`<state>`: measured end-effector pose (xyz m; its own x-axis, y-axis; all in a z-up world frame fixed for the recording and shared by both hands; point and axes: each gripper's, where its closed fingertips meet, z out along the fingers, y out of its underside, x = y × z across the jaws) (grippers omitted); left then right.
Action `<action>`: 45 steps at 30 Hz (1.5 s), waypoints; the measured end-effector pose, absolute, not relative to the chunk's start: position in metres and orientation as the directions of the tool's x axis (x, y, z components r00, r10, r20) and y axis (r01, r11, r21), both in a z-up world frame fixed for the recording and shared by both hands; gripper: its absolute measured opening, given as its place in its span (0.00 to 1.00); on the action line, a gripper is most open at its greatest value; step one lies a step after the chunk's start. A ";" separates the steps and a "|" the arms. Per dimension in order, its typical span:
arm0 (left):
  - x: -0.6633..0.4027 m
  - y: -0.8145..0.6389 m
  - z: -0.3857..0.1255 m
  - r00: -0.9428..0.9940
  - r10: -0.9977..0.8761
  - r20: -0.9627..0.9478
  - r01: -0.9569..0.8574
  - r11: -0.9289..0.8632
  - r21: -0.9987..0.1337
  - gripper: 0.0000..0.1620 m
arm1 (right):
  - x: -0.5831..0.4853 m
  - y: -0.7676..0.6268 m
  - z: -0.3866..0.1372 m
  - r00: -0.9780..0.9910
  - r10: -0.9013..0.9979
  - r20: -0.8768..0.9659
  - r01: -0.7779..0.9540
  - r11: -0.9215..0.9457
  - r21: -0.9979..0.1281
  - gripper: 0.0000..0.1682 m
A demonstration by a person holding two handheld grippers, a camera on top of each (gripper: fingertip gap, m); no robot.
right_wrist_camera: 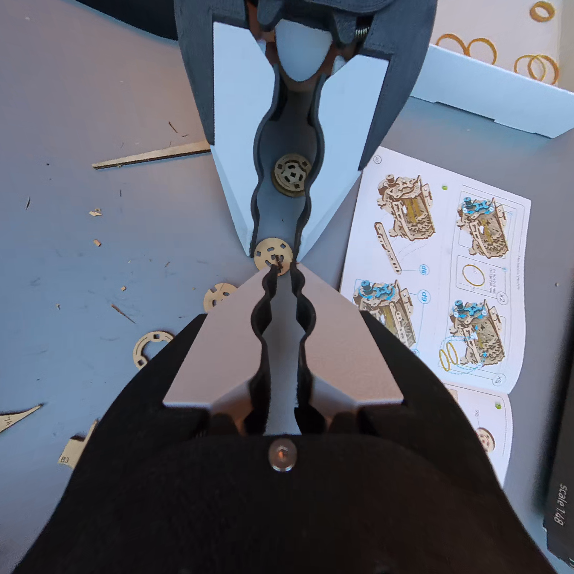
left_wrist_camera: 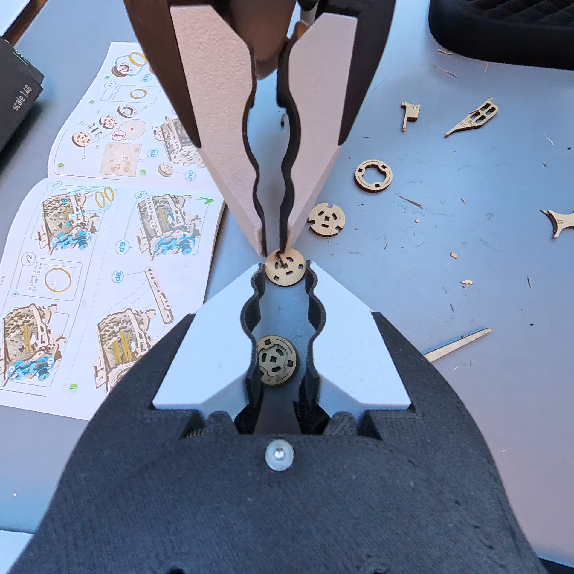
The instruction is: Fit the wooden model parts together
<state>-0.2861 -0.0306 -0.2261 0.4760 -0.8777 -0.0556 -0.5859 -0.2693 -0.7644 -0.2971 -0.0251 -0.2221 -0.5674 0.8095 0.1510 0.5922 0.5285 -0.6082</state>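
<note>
Right wrist view: rubber bands [right_wrist_camera: 535, 66] in white box [right_wrist_camera: 484, 93].

Pale tan slotted wooden disc [left_wrist_camera: 285, 267], darker olive-brown disc [left_wrist_camera: 276, 360] behind it, grey table [left_wrist_camera: 466, 264] beneath, white manual [left_wrist_camera: 102, 248] with tan, blue and yellow drawings beside it, black wavy gripper pads [left_wrist_camera: 253, 313].

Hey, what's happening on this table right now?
Two hand-held grippers meet tip to tip over a grey table strewn with wooden model parts. The left gripper pinches a small wooden disc by its edges, while the right gripper presses a tiny wooden peg into the disc's centre. A darker disc, a ring and an instruction booklet lie nearby.
</note>
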 end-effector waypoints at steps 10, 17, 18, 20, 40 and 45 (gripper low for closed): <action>-0.295 -0.026 -0.222 0.520 -0.852 -0.057 -0.571 -0.297 -0.765 0.20 | -0.298 -0.024 -0.212 -0.543 0.826 0.153 0.561 0.492 -0.666 0.01; -0.292 -0.026 -0.179 0.540 -0.801 0.257 -0.270 -0.455 -0.849 0.12 | -0.300 -0.017 -0.179 -0.437 0.746 0.503 0.423 0.664 -0.617 0.01; -0.290 -0.028 -0.174 0.514 -0.793 0.328 -0.226 -0.494 -0.840 0.13 | -0.301 -0.020 -0.173 -0.431 0.727 0.534 0.400 0.684 -0.610 0.01; -0.289 -0.027 -0.167 0.487 -0.767 0.417 -0.147 -0.543 -0.827 0.15 | -0.302 -0.024 -0.165 -0.416 0.715 0.562 0.375 0.698 -0.610 0.01; -0.285 -0.049 -0.120 0.188 -0.814 0.550 0.045 -0.552 -0.832 0.00 | -0.298 -0.051 -0.112 -0.382 0.747 0.544 0.130 0.626 -0.769 0.05; -0.280 -0.058 -0.116 0.125 -0.825 0.551 0.033 -0.552 -0.833 0.00 | -0.295 -0.061 -0.116 -0.432 0.719 0.544 0.133 0.648 -0.750 0.04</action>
<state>-0.2802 -0.0580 -0.1165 0.1249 -0.8249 0.5512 0.0326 -0.5519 -0.8333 -0.2951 -0.0610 -0.1158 -0.4324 0.7190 0.5442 0.1334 0.6479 -0.7499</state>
